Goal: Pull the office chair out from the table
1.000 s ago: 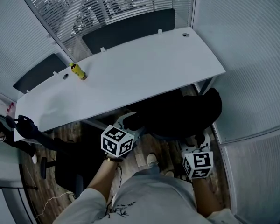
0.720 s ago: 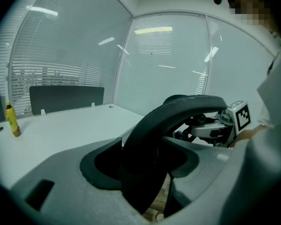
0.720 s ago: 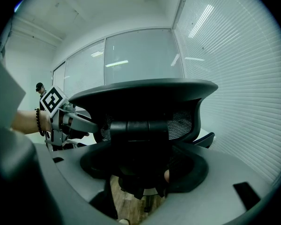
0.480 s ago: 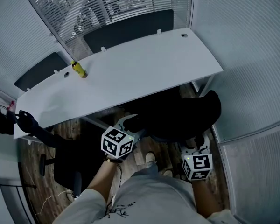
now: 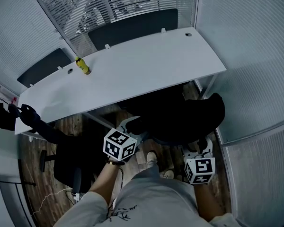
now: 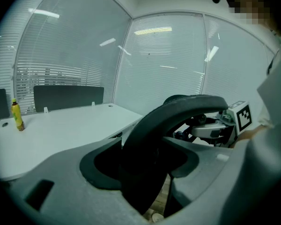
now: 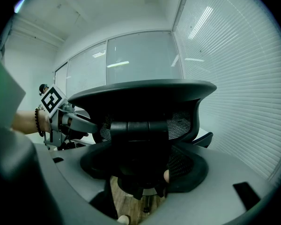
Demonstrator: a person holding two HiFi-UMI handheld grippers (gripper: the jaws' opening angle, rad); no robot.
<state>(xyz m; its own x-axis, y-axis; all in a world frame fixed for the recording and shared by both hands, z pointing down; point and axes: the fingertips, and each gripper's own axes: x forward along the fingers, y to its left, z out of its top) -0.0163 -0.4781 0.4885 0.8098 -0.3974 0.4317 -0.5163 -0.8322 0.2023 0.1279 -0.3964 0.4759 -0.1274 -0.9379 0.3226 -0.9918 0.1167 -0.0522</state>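
Note:
The black office chair (image 5: 184, 115) stands tucked under the right part of the white desk (image 5: 132, 70), its back toward me. My left gripper (image 5: 135, 126) sits at the back's left edge; in the left gripper view the curved black rim (image 6: 178, 111) runs between the jaws of the left gripper (image 6: 145, 172), which are shut on it. My right gripper (image 5: 199, 145) is at the back's near right side. In the right gripper view the right gripper (image 7: 143, 170) is shut on the dark mesh back (image 7: 145, 102).
A yellow bottle (image 5: 82, 66) stands on the desk's far left. Another black chair (image 5: 71, 160) is on the wood floor at the left. Glass walls with blinds close in on the right and behind the desk. My feet show below the chair.
The chair and both grippers hold nearly the same place. The head view has shifted slightly, and a dark figure at the left edge has moved.

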